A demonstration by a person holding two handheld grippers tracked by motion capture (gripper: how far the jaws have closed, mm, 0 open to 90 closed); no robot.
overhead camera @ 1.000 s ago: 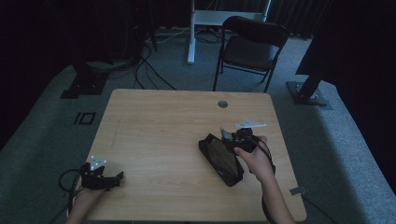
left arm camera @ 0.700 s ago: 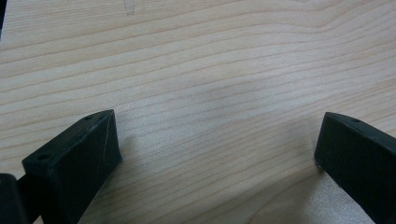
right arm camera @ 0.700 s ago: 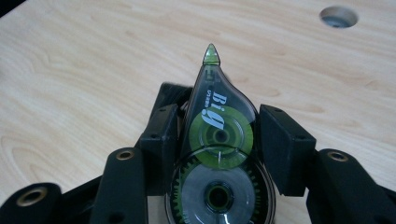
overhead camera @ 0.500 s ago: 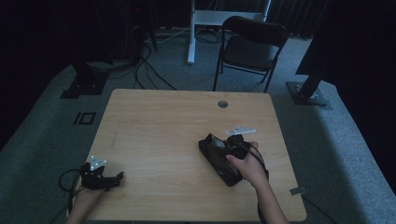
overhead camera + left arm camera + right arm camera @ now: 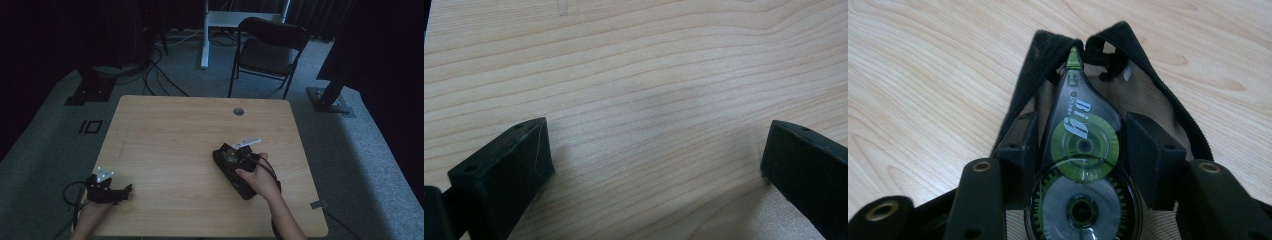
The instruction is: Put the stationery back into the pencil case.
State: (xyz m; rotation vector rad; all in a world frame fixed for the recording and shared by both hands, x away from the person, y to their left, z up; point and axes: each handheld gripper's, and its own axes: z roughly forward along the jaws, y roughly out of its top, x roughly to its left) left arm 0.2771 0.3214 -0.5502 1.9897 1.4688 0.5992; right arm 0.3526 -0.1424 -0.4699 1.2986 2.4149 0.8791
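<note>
A black zip pouch (image 5: 231,172) lies open on the wooden table (image 5: 170,135), right of centre. My right gripper (image 5: 239,156) hangs over its mouth, shut on a clear correction-tape dispenser with green reels. In the right gripper view the dispenser (image 5: 1083,165) sits between the two pads of my right gripper (image 5: 1083,145), its green tip pointing into the far end of the pouch (image 5: 1168,115), over the beige lining. My left gripper (image 5: 125,191) rests at the table's near left corner. In the left gripper view the left gripper (image 5: 659,150) stands open over bare wood.
A round cable hole (image 5: 238,111) sits near the table's far edge. A black folding chair (image 5: 267,50) stands beyond the table, with a white desk leg (image 5: 204,35) and stand bases on the grey carpet. Each gripper's cable trails off the near edge.
My right hand has come left and down with the dispenser, from the pouch's right side to over its open mouth. The left gripper has stayed put.
</note>
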